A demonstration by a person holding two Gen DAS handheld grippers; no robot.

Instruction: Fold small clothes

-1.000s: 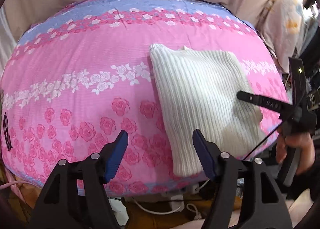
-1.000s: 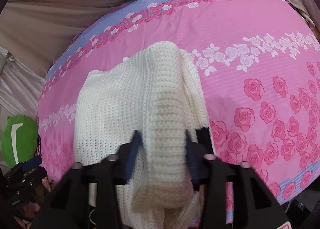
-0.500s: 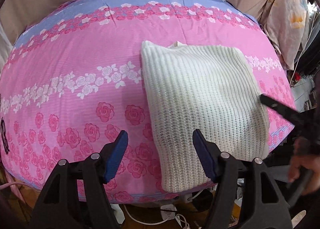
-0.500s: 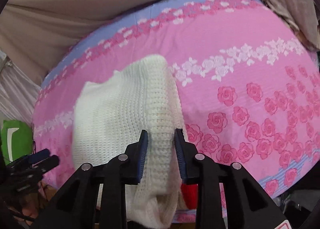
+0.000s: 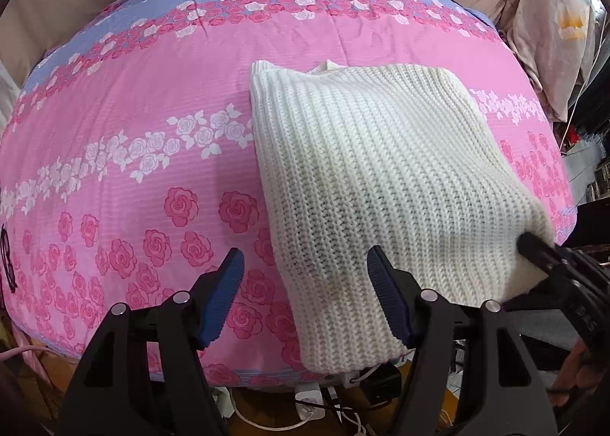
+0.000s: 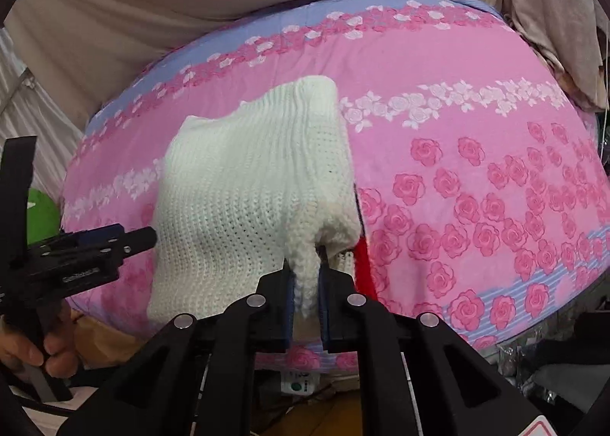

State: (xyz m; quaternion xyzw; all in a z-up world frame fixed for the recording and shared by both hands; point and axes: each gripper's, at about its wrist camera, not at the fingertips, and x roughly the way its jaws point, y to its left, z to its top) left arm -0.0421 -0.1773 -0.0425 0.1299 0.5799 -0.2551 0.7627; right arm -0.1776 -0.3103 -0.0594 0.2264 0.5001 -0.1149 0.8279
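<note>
White knit sweater (image 5: 366, 169) on pink floral bedspread (image 5: 133, 169), near corner pinched in right tool (image 6: 307, 279), left tool (image 5: 305, 295) spread beside its edge.

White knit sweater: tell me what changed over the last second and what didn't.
The right gripper has closed from a loose hold on a thick fold to a tight pinch on the white knit sweater's near right corner. The left gripper stays open, empty, beside the sweater's near left edge. The pink floral bedspread is unchanged.

light: bright, even | shadows: soft | focus: mostly sharp | edges: strong fisheye bending, dark corners
</note>
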